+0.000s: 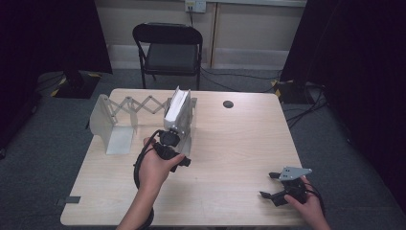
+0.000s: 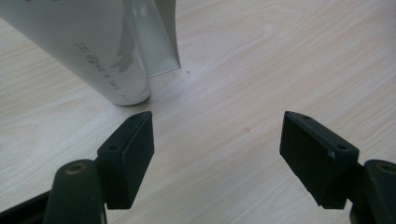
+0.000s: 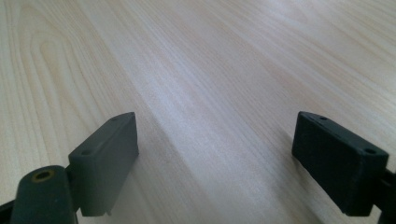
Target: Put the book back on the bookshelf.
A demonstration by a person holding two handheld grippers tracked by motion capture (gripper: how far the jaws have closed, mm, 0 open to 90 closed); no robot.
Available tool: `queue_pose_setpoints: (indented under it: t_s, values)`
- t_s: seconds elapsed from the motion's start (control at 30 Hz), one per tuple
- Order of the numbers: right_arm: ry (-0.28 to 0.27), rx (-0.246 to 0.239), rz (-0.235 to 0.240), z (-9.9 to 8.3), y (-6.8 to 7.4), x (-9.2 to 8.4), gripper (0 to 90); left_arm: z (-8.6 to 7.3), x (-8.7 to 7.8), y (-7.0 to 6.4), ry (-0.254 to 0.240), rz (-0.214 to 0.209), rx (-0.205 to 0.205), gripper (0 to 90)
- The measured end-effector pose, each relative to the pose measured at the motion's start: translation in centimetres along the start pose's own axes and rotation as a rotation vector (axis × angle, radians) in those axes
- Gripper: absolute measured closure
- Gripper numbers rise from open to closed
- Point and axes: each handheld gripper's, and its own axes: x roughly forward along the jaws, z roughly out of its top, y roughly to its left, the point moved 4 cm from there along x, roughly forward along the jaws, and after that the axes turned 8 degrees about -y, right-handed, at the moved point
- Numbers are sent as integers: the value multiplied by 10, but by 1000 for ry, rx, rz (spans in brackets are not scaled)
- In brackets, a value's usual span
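Overhead, left gripper [image 1: 168,136] at white book [image 1: 175,108] in rack [image 1: 111,125], up close both grippers spread, right gripper [image 3: 215,163] w/ bare wood.

In the left gripper view, the white book [image 2: 93,46] and the metal bookend [image 2: 159,42] are cut off by the top edge; the print on the spine is too small to read. In the high view, the left hand [image 1: 160,167] partly hides the left hand-held gripper [image 1: 168,139].

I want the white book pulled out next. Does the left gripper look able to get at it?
Probably yes: the left gripper hangs open just before the white book in the metal rack, nothing between.
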Motion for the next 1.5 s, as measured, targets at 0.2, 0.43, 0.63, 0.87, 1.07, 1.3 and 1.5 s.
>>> queue_pose_setpoints:
  t_s: [0.2,0.43,0.63,0.87,1.07,1.3,1.5]
  values:
    - [0,1,0,0,0,0,140,-1,7,-7,-3,-16,7,252]
    - [0,0,0,0,0,0,140,0,16,-14,-4,-30,22,236]
    - [0,0,0,0,0,0,140,-1,23,-21,-2,-47,39,212]
    - [1,1,0,0,0,0,140,-1,29,-27,2,-63,53,196]
    - [1,1,0,0,0,0,140,-3,37,-33,16,-77,77,185]
    - [0,0,0,0,0,0,140,-3,45,-41,27,-86,90,179]
    - [1,1,0,0,0,0,140,-3,52,-48,30,-103,96,182]
